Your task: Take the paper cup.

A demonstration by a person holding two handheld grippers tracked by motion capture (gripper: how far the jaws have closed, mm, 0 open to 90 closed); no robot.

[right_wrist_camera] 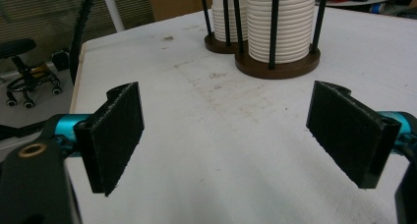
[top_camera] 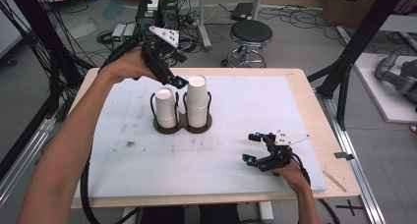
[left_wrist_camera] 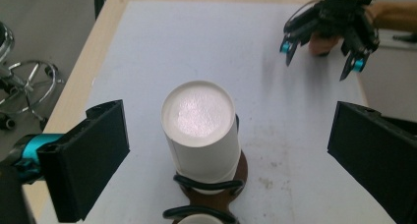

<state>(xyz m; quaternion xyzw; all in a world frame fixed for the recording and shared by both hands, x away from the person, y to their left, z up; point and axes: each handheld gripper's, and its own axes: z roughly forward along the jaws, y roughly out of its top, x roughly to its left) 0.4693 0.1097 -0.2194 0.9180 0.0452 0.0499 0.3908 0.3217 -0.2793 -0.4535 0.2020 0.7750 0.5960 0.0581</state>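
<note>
White, stained, matte board on a pale wood table. Round brown holder mid-board, black wire loops around two ribbed white paper cup stacks, upside down, flat bottoms up. Left gripper raised above the stacks, wrist bent down, jaws spread wide. Right gripper low near the board's right front, jaws wide apart, holding nothing. No legible writing.

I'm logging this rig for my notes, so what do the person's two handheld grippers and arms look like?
Both the left gripper and right gripper are black, with turquoise accents near flat, rectangular black pads. Each carries a grey three-cornered plate dotted with small holes. A thick black cable trails from the left one. The forearms are bare, without sleeves.
</note>
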